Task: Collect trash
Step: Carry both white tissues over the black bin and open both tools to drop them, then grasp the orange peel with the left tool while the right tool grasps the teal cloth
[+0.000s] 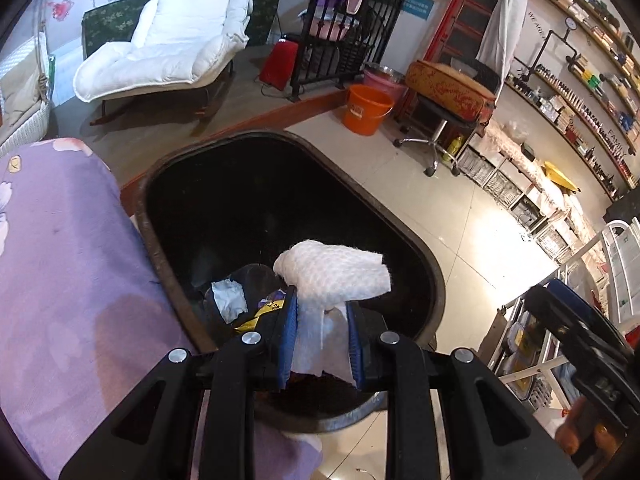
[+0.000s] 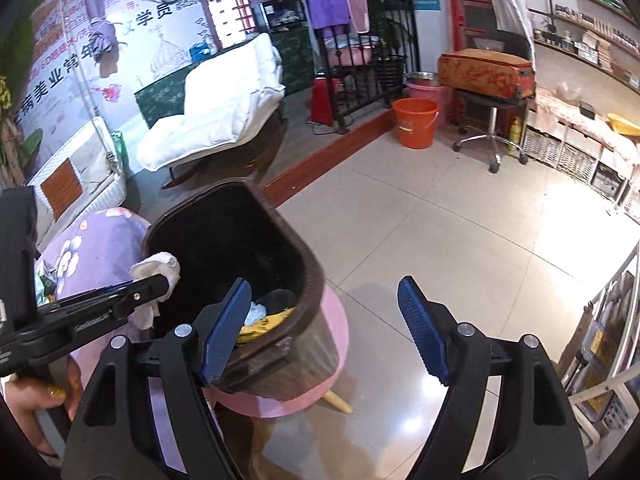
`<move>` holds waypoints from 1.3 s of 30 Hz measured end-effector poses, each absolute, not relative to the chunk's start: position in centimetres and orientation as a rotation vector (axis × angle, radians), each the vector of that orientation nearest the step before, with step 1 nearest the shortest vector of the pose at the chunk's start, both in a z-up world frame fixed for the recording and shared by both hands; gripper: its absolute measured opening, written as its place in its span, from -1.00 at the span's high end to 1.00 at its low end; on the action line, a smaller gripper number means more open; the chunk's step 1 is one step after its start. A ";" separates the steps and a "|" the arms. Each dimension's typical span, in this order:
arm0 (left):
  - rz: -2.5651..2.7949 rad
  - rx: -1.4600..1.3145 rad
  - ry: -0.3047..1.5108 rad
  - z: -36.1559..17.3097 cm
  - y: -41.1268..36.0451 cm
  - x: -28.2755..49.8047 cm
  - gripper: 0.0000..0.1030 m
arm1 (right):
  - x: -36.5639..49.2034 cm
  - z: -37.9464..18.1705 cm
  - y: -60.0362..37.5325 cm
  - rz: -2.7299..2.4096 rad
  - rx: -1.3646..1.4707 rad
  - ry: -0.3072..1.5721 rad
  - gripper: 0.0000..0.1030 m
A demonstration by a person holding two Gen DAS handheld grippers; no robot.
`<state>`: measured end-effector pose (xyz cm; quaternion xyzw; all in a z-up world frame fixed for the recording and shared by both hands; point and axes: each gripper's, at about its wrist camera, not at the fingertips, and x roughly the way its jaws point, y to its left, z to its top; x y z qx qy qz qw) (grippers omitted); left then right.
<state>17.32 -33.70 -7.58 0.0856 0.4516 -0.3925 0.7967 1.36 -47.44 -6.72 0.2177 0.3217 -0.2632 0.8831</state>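
Because the bin stands on a pink stool, the left gripper pinches its tissue directly above (ready to drop); the right gripper gapes empty.

A soft white paper towel with a quilted, dimpled surface. Matt black plastic left gripper with ribbed blue rubbery pads and shiny metal pins. Dark brown plastic trash bin, scuffed outside, dull inside. Glossy pale floor tiles reflecting light. Matt purple floral cloth, slightly wrinkled.
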 end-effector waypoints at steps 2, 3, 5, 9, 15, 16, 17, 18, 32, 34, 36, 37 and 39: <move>-0.843 0.178 0.993 -8.1 -34.4 17.8 0.55 | 1.1 -6.8 -47.9 -0.559 0.460 0.673 -0.48; -0.842 0.175 1.001 -8.3 -34.5 18.0 0.50 | 1.1 -6.8 -48.0 -0.563 0.464 0.671 -0.48; -0.834 0.183 1.019 -8.7 -34.7 18.1 0.27 | 1.0 -6.8 -48.0 -0.564 0.469 0.668 -0.50; -0.826 0.169 0.996 -8.5 -34.2 17.9 -0.46 | 0.7 -6.7 -48.1 -0.578 0.462 0.654 -0.61; -0.844 0.171 0.949 -7.0 -32.5 16.5 -0.55 | 0.7 -6.5 -48.3 -0.588 0.475 0.639 -0.67; -0.843 0.173 0.931 -6.7 -32.1 16.3 -0.56 | 0.9 -6.4 -48.3 -0.584 0.474 0.640 -0.67; -0.840 0.174 0.913 -6.4 -31.8 16.0 -0.58 | 1.0 -6.4 -48.1 -0.577 0.473 0.640 -0.67; -0.838 0.173 0.893 -6.0 -31.2 15.5 -0.60 | 1.2 -6.4 -47.9 -0.564 0.468 0.642 -0.67; -0.694 0.134 0.789 -3.5 -23.1 13.2 -0.64 | 5.6 -5.5 -41.2 -0.350 0.377 0.676 -0.67; -0.665 0.118 0.778 -3.3 -21.7 13.3 -0.65 | 6.2 -5.4 -40.3 -0.324 0.362 0.681 -0.67; -0.633 0.110 0.773 -3.2 -20.3 13.3 -0.66 | 6.9 -5.2 -39.2 -0.291 0.351 0.685 -0.67; -0.618 0.105 0.772 -3.2 -19.6 13.3 -0.66 | 7.3 -5.1 -38.7 -0.269 0.347 0.691 -0.67; -0.595 0.107 0.778 -3.4 -18.3 13.4 -0.66 | 7.9 -4.9 -37.6 -0.229 0.334 0.699 -0.67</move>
